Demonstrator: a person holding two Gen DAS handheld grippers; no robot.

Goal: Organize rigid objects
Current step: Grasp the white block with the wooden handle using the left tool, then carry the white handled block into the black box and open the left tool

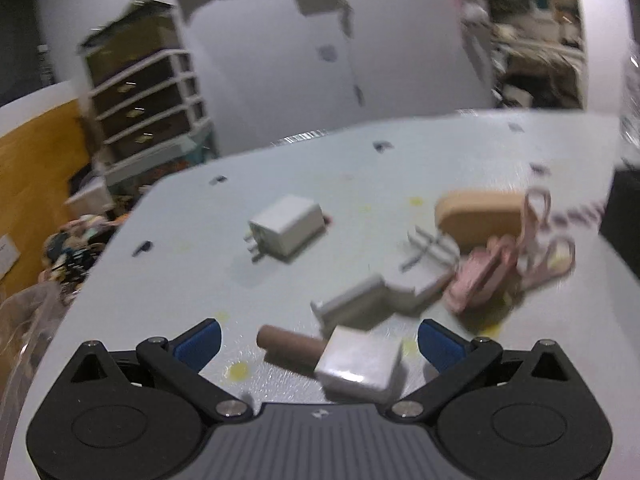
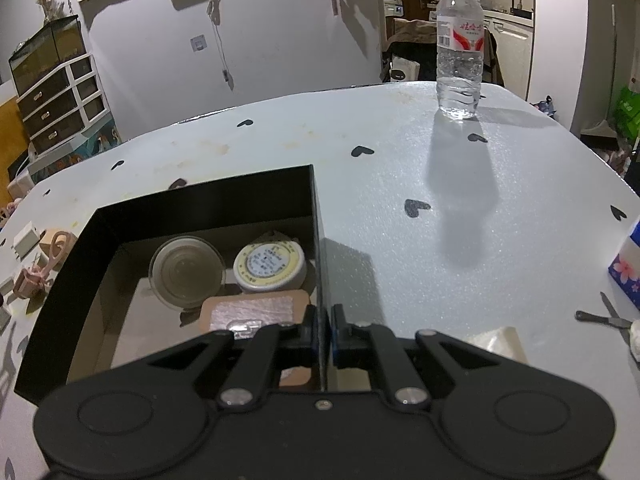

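Left fingers wide over the loose pile, right fingers clamped on the box wall

Only the blurry left wrist view shows the loose stuff up close on the worktop (image 1: 400, 152): a white charger (image 1: 286, 228) with prongs sitting alone, a brown cylinder (image 1: 288, 346) touching a white block (image 1: 360, 360), more grey-white plug pieces (image 1: 384, 292), then a tan oval case (image 1: 480, 216) and pink scissors (image 1: 516, 264) tangled together. The right wrist view has the black box (image 2: 208, 200) instead, holding a clear round lid (image 2: 186, 272), a yellow-rimmed tin (image 2: 270, 266) and a tan flat case (image 2: 252, 306), plus a water bottle (image 2: 458, 44) standing at the far edge. The left gripper (image 1: 320, 344) is spread wide, gripping nothing, cylinder and block between its blue fingers (image 1: 200, 342). The right gripper (image 2: 322, 336) is pinched tight on the box's right wall.
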